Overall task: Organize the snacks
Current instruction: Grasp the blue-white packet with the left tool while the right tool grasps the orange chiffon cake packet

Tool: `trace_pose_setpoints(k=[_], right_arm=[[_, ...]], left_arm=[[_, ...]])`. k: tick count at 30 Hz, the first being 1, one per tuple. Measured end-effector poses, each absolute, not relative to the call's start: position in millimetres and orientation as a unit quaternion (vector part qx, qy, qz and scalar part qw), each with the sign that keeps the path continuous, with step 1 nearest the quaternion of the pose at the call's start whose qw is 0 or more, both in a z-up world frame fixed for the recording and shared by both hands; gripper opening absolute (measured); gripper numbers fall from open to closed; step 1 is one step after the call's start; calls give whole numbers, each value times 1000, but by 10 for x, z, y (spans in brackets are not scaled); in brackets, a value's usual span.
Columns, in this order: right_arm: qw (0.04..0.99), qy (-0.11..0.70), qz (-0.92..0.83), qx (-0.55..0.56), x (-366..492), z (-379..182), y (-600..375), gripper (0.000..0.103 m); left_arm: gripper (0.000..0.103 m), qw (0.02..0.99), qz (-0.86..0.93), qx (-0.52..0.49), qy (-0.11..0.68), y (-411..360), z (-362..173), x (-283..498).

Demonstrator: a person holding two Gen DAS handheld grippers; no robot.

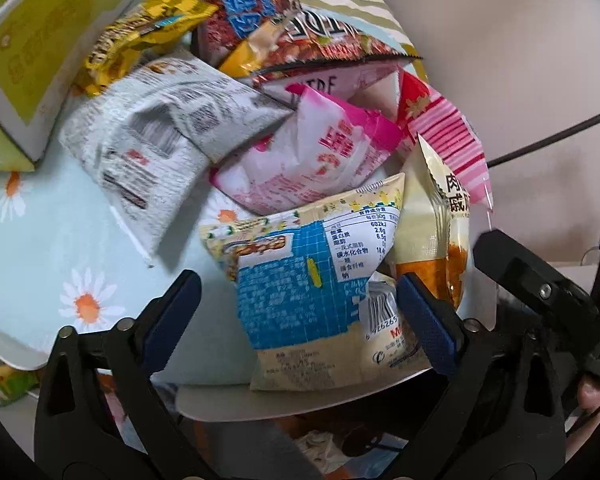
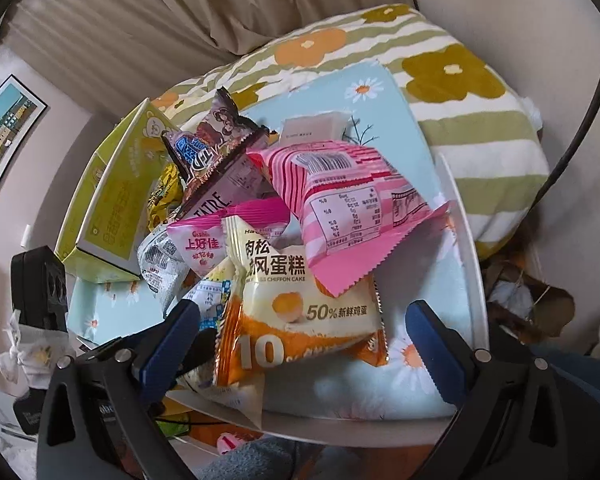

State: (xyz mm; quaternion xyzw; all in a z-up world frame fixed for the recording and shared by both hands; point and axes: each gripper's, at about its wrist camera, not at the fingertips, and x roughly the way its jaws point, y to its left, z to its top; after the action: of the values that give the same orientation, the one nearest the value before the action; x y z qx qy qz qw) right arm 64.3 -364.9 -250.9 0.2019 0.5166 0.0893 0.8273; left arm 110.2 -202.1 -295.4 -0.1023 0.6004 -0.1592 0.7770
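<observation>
A heap of snack bags lies on a small table with a daisy-print cloth (image 1: 60, 240). My left gripper (image 1: 300, 308) is open, tilted down over the near edge of the heap. A blue and cream bag (image 1: 300, 272) lies between its fingers, with a gap on the left side. My right gripper (image 2: 304, 320) is open too, and an orange and white chiffon cake bag (image 2: 292, 280) sits between its pads without being pinched. Behind lie a pink striped bag (image 2: 348, 208), a pink and white bag (image 1: 312, 160), a grey-white bag (image 1: 148, 136), a yellow bag (image 1: 140, 36) and a brown bag (image 1: 244, 8).
A yellow-green carton (image 1: 32, 52) stands at the table's left side, close to the heap. The table's white rim (image 2: 468, 240) runs along the right. A flowered striped pillow (image 2: 460, 80) lies beyond it. The other gripper's black body (image 1: 540, 292) is close on the right.
</observation>
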Motion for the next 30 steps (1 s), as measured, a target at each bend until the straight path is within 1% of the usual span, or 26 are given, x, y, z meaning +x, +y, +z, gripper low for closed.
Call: trace_pose_setpoints(k=[1,2,8,12,19,26,29,30], right_arm=[[825,519,91,205,669,-2539,-3661,102],[823,521,92,208,687,-2560,-3669,102],[810,533,105,223,784,-2695,-3675,103],[804,540,109,224,830,-2774,-3649,103],[793,551,121,231,896,-2929,-3590,103],[798,544,115,233,877,-2956,-3560,102],[800,543,111,228,856,-2952,-3559,94],[802,543,108,225,849,-2945,-3559,89]], left_arm=[[88,774,-163,-103,603,-2057,-2979,1107],[85,772,-164,-100,606,-2098,-3002,1108],[75,771,-173,-88,606,-2175,-3063,1082],[73,776,-164,-75,604,-2091,-3008,1120],[73,781,-154,-57,602,-1993,-2980,1163],[72,785,-152,-39,599,-1968,-2973,1197],[70,786,-153,-31,599,-1963,-2931,1193],[70,786,-153,-28,598,-1984,-2921,1202]])
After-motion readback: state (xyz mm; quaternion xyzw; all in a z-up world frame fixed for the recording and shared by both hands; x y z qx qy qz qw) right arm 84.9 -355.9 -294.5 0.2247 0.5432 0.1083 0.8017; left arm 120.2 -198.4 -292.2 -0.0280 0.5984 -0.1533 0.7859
